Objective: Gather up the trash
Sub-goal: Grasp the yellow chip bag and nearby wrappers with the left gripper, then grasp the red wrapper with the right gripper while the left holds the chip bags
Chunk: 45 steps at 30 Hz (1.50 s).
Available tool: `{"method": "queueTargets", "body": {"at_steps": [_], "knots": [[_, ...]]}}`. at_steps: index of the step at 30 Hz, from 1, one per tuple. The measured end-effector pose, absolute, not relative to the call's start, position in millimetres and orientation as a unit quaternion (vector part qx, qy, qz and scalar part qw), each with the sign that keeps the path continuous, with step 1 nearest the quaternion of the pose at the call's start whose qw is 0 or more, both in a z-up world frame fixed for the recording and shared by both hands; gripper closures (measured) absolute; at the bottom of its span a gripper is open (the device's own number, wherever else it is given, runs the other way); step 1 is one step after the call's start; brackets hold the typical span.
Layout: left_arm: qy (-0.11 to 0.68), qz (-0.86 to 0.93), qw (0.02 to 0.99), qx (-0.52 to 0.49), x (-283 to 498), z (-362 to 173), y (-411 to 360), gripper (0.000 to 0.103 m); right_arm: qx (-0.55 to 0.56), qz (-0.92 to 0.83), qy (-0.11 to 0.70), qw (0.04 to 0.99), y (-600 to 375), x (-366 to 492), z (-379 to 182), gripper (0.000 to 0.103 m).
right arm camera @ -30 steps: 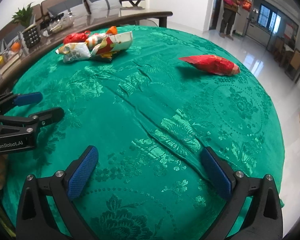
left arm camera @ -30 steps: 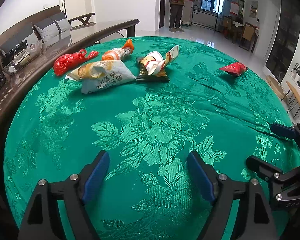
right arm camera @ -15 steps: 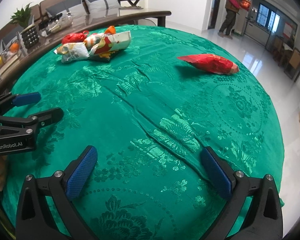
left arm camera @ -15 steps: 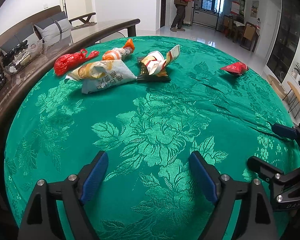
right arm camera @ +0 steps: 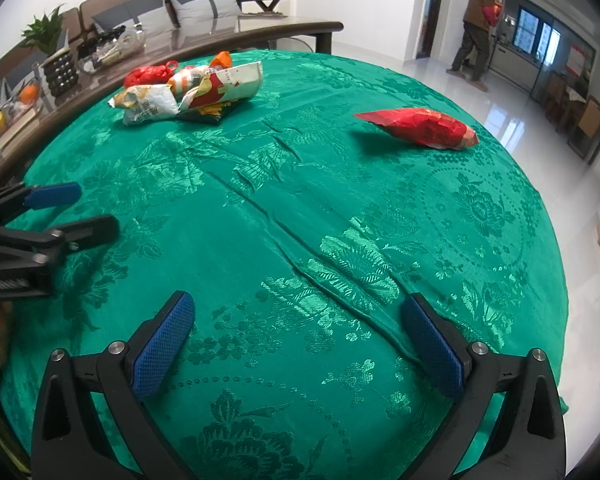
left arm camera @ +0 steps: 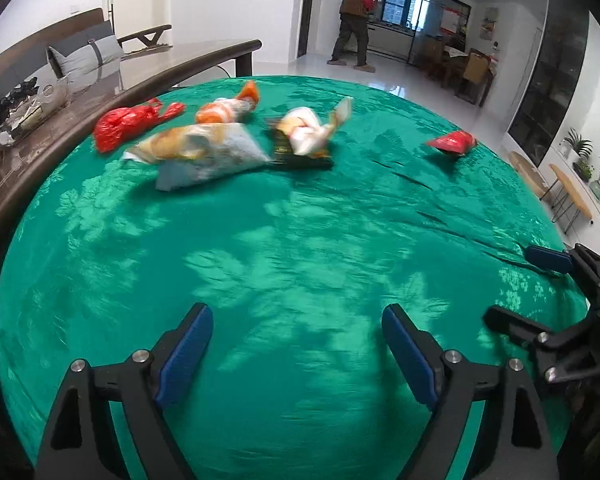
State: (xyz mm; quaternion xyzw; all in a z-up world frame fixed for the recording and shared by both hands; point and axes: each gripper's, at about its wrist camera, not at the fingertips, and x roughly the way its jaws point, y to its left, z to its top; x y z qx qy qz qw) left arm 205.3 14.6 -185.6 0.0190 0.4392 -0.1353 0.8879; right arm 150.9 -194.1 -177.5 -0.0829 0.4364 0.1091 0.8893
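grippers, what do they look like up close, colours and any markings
Both match: the left gripper and right gripper have matte black angular frames with silver round bolts at the joints. The fingers carry bright blue pads with a fine cross-hatched texture. The left gripper's side, seen from the right wrist view, bears white lettering too blurred to read. A bare fingertip shows below it. No cables or sleeves are visible.

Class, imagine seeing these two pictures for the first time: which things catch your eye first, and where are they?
The bright green tablecloth fills both views. A heap of crumpled wrappers lies at its far left edge, and a lone red packet sits apart at the far right. Both hand-held grippers, left and right, are open and empty.
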Motion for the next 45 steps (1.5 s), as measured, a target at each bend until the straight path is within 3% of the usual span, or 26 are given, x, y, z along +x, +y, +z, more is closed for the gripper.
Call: {"method": "queueTargets", "body": {"at_steps": [9,17,23,24,26,27,30,37,41,45], "knots": [[0.397,-0.151,0.905,-0.014,290,-141,88,0.014,-0.088,0.105,0.437,0.889,-192,152,-178,0.000],[0.410,-0.257,0.874,0.044,337,-159,65,0.014,-0.087,0.104,0.437,0.889,-191,152,-178,0.000],[0.408,-0.277,0.866,0.091,329,-164,47,0.016,-0.088,0.104,0.437,0.889,-191,153,-178,0.000],[0.405,-0.280,0.866,0.090,325,-163,48,0.018,-0.088,0.104,0.437,0.889,-191,153,-178,0.000],[0.406,-0.277,0.865,0.099,319,-161,45,0.050,-0.088,0.104,0.437,0.889,-191,152,-178,0.000],[0.410,-0.274,0.864,0.103,315,-161,44,0.058,-0.088,0.104,0.437,0.889,-191,152,-178,0.000],[0.425,-0.254,0.862,0.103,302,-160,43,0.064,-0.088,0.103,0.437,0.889,-192,153,-178,0.000],[0.477,-0.217,0.851,0.014,238,-155,35,0.063,-0.085,0.105,0.438,0.889,-193,153,-178,0.000],[0.492,-0.199,0.847,0.014,216,-161,30,0.031,-0.075,0.104,0.435,0.891,-196,153,-174,0.001],[0.477,-0.169,0.862,0.031,218,-155,31,0.029,0.028,0.074,0.392,0.917,-231,164,-143,0.001]]}}
